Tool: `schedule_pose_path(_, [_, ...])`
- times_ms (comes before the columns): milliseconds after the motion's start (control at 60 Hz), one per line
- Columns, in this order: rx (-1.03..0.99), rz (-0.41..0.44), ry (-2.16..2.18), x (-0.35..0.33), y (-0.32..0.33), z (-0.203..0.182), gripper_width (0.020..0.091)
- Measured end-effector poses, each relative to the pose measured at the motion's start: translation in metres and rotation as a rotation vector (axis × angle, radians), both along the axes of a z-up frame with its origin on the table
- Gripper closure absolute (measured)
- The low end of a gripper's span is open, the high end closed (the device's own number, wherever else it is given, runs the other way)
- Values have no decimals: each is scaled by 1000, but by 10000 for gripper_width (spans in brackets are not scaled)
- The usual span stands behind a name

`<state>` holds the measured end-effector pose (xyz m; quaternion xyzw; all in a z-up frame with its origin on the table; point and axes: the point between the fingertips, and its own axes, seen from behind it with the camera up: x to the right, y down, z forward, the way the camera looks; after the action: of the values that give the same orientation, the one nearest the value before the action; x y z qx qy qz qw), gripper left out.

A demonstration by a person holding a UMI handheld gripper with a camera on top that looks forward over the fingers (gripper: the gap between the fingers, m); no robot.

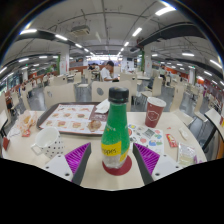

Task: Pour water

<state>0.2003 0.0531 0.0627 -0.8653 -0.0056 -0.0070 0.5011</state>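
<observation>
The tool grips a green bottle, its two fingers pressing the lower body from either side, just under the yellow label. The bottle stands upright between them, its dark cap on, so the water cannot run yet; the cap looks like it must come off first. To pour well, I would hold the grip firm, bring the neck over the cup and tilt slowly. Ahead and to the right on the surface stands a red paper cup, near but apart from the bottle. Left lies a white cup, and beyond it a tray.
</observation>
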Motion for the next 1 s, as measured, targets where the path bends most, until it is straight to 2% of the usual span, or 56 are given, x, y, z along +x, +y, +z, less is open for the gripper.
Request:
schedule_pose_path(167, [-81,-52,40,-41,-65,14,251])
schedule_pose_path(233, [-121,-97,37,-58,-93,16,253])
schedule_pose_path(450, [-219,-161,40,-162,-171,34,252])
schedule_pose_path(750, [-216,-145,89,-283,-222,84,249])
schedule_pose_path(1000, [-194,-80,58,-310,-228,108,253])
